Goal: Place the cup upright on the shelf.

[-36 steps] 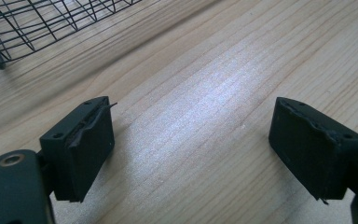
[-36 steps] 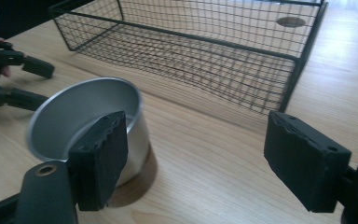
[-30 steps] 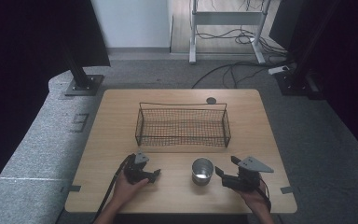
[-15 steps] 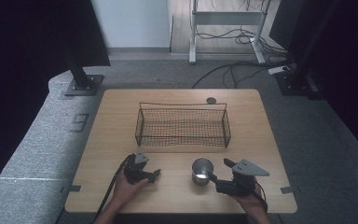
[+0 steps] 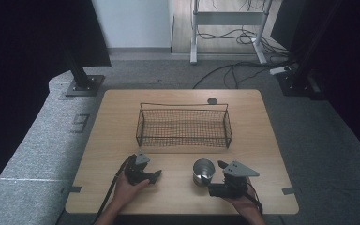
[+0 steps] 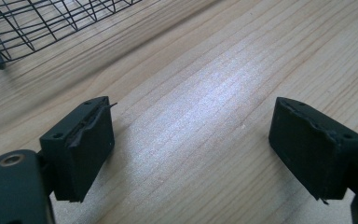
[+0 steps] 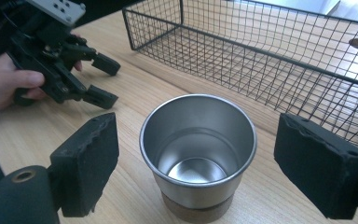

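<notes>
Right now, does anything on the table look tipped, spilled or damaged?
Nothing stands out. The shiny steel cup stands upright and empty on the wooden table, between the right gripper's open jaws, which have just been opening. The black wire basket sits square and empty.

- Our right gripper [image 5: 214, 180] has slid from the lower right of the high view toward the frame's middle, and now sits just beside the steel cup [image 5: 203, 171].
- Its jaws have just been opening; in the right gripper view they stand either side of the cup, pads clear of its wall.
</notes>
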{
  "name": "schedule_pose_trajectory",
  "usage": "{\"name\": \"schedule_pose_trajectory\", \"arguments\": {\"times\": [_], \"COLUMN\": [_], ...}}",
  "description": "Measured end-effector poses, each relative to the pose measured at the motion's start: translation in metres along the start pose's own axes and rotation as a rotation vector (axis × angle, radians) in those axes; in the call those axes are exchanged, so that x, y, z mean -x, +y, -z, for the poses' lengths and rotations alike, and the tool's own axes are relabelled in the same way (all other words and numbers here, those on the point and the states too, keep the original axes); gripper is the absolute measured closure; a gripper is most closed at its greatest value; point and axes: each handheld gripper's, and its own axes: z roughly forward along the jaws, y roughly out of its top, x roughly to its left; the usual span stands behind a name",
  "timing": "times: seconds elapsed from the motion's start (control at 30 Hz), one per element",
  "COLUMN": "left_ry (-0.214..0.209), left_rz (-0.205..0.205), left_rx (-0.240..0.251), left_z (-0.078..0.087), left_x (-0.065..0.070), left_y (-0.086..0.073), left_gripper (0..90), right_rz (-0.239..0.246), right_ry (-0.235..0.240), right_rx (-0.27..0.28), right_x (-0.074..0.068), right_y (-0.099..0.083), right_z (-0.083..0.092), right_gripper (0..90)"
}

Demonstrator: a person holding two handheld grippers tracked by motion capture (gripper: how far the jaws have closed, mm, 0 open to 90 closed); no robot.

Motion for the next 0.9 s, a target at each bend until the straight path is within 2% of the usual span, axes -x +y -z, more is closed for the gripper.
{"name": "schedule_pose_trajectory", "arguments": {"times": [0.33, 0.6, 0.73, 0.9], "left_ry": [0.002, 0.002, 0.002, 0.002], "left_rz": [0.001, 0.001, 0.001, 0.004], "left_rx": [-0.001, -0.001, -0.001, 0.001], "left_z": [0.0, -0.001, 0.0, -0.001], "left_x": [0.0, 0.0, 0.0, 0.001], "left_y": [0.0, 0.001, 0.001, 0.001], "left_gripper": [13.9, 13.9, 13.9, 13.9], "right_rz": [0.011, 0.006, 0.027, 0.028], "right_ry": [-0.017, -0.023, -0.041, -0.044], "right_rx": [-0.046, -0.058, -0.071, -0.085], "right_x": [-0.001, -0.001, -0.002, -0.002], "right_y": [-0.005, -0.007, -0.007, -0.009], "right_z": [-0.017, -0.024, -0.031, -0.039], "right_gripper": [12.6, 12.1, 11.0, 10.3]}}
